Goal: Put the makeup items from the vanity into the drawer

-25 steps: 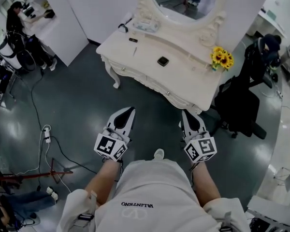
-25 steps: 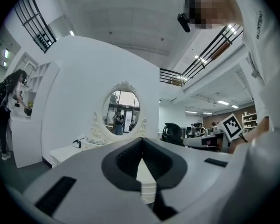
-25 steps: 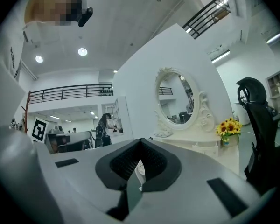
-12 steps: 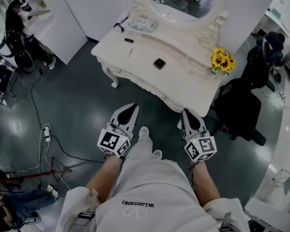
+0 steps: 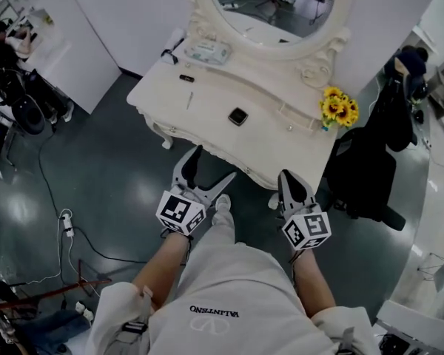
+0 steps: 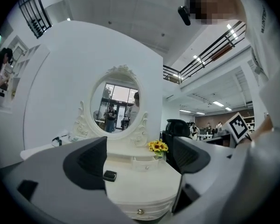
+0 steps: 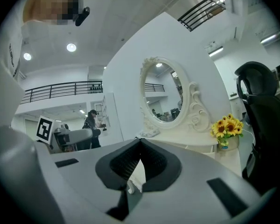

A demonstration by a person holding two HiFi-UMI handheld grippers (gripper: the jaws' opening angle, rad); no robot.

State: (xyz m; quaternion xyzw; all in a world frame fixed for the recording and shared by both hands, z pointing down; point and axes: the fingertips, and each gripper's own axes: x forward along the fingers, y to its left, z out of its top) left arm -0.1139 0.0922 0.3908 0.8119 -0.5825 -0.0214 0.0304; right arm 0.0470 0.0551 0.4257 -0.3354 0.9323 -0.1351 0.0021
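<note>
Vanity [image 5: 281, 135] ahead, left claw [image 5: 213, 166] forward, opening empty

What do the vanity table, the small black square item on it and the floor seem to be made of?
Vanity table: probably painted wood or moulded resin, cream matte; carved scrolls and curved legs suggest it.
Black square item: likely glossy plastic, its top catches light.
Floor: smooth dark coated concrete or vinyl, unclear which; it reflects pale light patches.
</note>
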